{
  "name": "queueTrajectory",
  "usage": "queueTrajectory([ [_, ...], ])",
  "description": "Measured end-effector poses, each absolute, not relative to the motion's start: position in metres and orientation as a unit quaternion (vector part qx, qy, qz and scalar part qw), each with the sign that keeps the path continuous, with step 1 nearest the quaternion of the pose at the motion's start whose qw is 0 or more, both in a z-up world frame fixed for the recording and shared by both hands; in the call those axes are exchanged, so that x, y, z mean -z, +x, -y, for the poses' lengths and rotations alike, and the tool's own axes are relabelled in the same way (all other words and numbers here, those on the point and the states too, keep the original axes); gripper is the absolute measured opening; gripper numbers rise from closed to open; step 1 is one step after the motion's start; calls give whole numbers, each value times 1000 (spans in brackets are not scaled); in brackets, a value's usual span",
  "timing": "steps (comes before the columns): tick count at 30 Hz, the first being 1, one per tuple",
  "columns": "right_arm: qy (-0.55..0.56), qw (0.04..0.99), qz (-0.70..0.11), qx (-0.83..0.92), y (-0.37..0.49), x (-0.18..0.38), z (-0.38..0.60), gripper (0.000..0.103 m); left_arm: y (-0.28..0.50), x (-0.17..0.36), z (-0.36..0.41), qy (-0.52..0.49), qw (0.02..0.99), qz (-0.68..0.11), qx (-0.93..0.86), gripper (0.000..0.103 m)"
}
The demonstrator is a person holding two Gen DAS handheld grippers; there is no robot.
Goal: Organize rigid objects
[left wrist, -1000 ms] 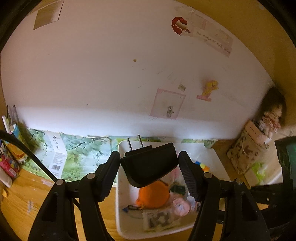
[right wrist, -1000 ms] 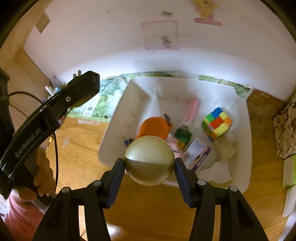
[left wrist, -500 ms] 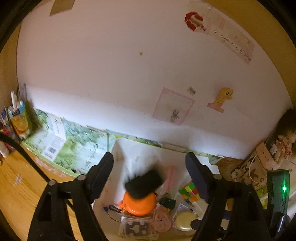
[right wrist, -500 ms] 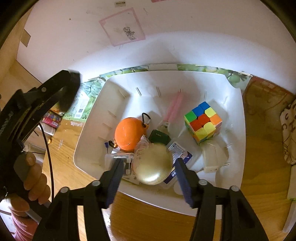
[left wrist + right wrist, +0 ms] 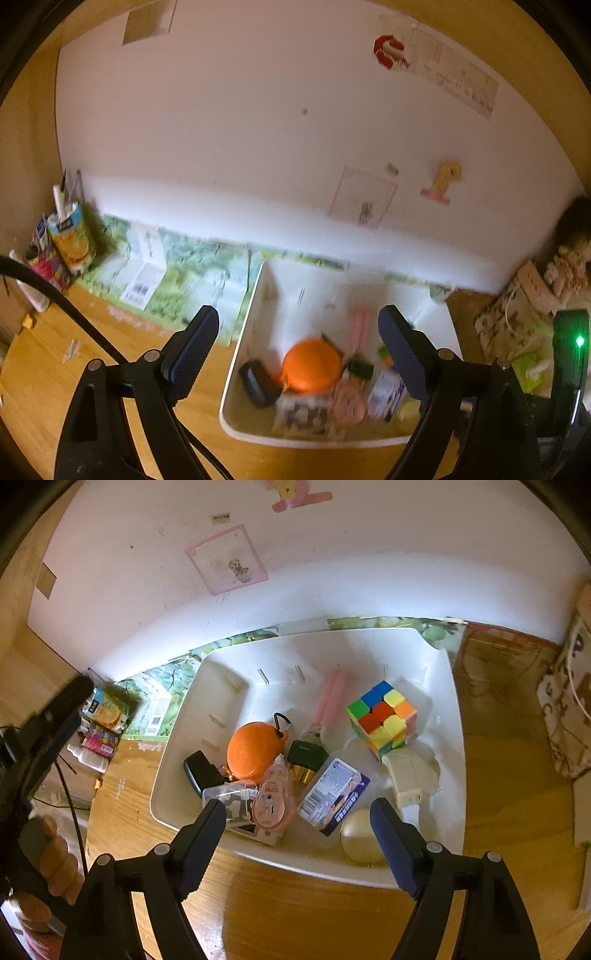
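A white bin (image 5: pixel 448 738) (image 5: pixel 243 354) stands on the wooden desk against the wall. Inside lie a black charger (image 5: pixel 201 771) (image 5: pixel 258 382), an orange round case (image 5: pixel 253 749) (image 5: pixel 312 365), a gold round tin (image 5: pixel 360 836), a colour cube (image 5: pixel 382 718), a pink correction tape (image 5: pixel 273 801) and a blue-white pack (image 5: pixel 332 795). My left gripper (image 5: pixel 299 343) hangs over the bin's left half, jaws opening, nothing between them. My right gripper (image 5: pixel 297 834) hovers at the bin's near rim, jaws opening, empty; the tin rests just inside its right finger.
A juice carton (image 5: pixel 72 242) and small bottles (image 5: pixel 94 755) crowd the desk's left corner. A green printed sheet (image 5: pixel 192 277) runs along the wall. A patterned bag (image 5: pixel 517 314) and a doll (image 5: pixel 569 258) sit to the right. A hand (image 5: pixel 48 856) holds the left gripper's handle.
The left gripper let go of the black charger, which fell into the bin beside the orange case. The right gripper released the gold tin into the bin's near corner. Both jaws widened.
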State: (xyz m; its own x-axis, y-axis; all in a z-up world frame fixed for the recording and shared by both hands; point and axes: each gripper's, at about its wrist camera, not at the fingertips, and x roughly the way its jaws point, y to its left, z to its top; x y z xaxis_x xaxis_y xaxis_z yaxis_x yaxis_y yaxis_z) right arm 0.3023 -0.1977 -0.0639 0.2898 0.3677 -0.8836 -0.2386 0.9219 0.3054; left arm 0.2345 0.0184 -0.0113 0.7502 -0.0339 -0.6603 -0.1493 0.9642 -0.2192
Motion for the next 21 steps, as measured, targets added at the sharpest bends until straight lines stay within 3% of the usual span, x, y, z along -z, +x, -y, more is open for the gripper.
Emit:
queueTrajectory([
  [10, 59, 809, -570, -133, 226, 76, 197, 89, 159, 47, -37, -171, 884, -436, 16, 90],
  [21, 49, 781, -617, -85, 115, 106, 207, 99, 87, 51, -26, -135, 858, -495, 34, 90],
])
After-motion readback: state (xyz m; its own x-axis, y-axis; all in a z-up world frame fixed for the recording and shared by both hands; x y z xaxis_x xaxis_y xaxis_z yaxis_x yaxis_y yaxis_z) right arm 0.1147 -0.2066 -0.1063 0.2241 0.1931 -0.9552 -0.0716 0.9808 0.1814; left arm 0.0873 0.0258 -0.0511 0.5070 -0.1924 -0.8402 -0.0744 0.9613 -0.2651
